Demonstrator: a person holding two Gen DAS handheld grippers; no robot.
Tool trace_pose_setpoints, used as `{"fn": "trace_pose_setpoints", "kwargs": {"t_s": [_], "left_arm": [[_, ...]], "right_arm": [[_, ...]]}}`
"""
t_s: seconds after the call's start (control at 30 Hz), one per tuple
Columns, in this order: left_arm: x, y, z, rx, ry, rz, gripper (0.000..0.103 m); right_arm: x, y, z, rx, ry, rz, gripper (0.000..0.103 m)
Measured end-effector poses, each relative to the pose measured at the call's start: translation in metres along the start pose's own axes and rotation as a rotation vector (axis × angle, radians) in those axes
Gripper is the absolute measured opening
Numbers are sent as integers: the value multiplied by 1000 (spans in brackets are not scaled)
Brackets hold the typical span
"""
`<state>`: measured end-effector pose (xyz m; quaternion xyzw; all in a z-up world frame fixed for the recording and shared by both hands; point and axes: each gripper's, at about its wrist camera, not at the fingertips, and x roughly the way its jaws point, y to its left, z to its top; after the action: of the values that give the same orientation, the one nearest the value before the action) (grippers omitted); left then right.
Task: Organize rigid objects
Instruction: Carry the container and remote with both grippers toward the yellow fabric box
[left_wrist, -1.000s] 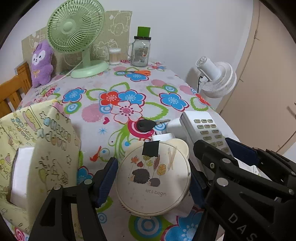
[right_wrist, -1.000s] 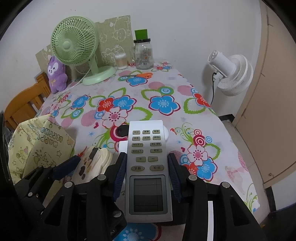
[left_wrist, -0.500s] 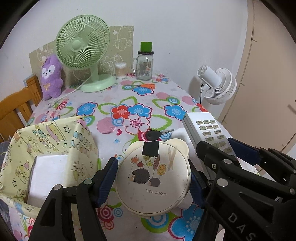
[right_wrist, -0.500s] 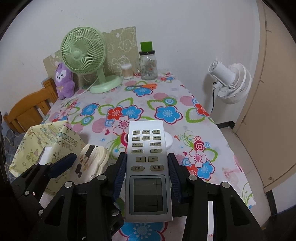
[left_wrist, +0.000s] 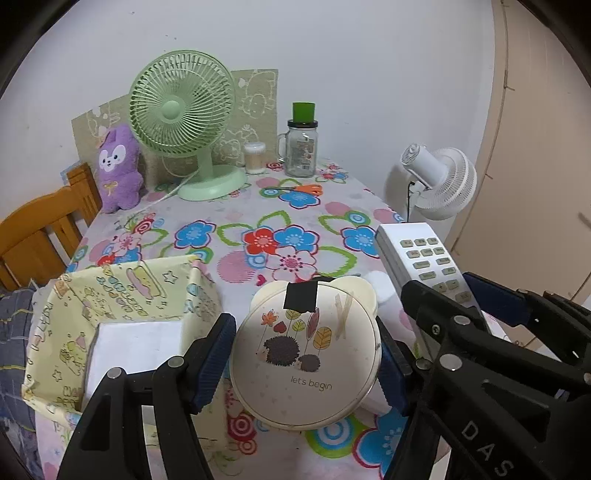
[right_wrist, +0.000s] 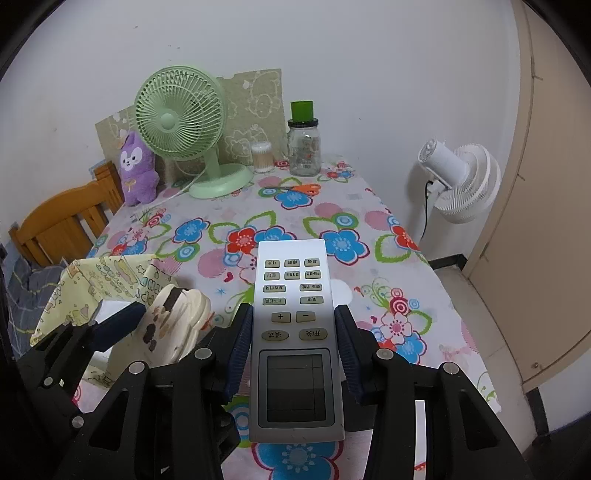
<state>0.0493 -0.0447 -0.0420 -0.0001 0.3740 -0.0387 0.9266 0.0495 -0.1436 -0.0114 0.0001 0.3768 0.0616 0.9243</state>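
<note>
Cream round case (left_wrist: 306, 354), pinched by left gripper (left_wrist: 306, 363), should be lowered level into yellow box (left_wrist: 110, 291) beside it; right gripper (right_wrist: 294, 354) clamps remote (right_wrist: 295, 332).

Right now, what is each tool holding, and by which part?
Left tool clamps the round hedgehog case by its side edges; right tool clamps the remote by its long sides.

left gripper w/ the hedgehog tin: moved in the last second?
Yes. The left gripper, shut on the hedgehog tin, has risen and pulled back: the key the tin sat beside is now hidden, the green fan sits lower in view, and more of the yellow box shows.
</note>
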Motion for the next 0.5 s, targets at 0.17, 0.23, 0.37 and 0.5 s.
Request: {"fn": "trace_pose_setpoints", "kwargs": {"t_s": [0.17, 0.23, 0.37, 0.5], "left_arm": [[-3, 11, 2, -1, 0, 14, 73], [-5, 14, 2, -1, -2, 20, 73], [-8, 24, 2, 0, -8, 37, 73], [-9, 35, 3, -5, -2, 48, 73]], "right_arm": [[-1, 9, 3, -10, 0, -4, 48], [0, 14, 5, -14, 1, -4, 48], [0, 26, 8, -27, 1, -4, 48], [3, 39, 12, -42, 7, -1, 48]]}}
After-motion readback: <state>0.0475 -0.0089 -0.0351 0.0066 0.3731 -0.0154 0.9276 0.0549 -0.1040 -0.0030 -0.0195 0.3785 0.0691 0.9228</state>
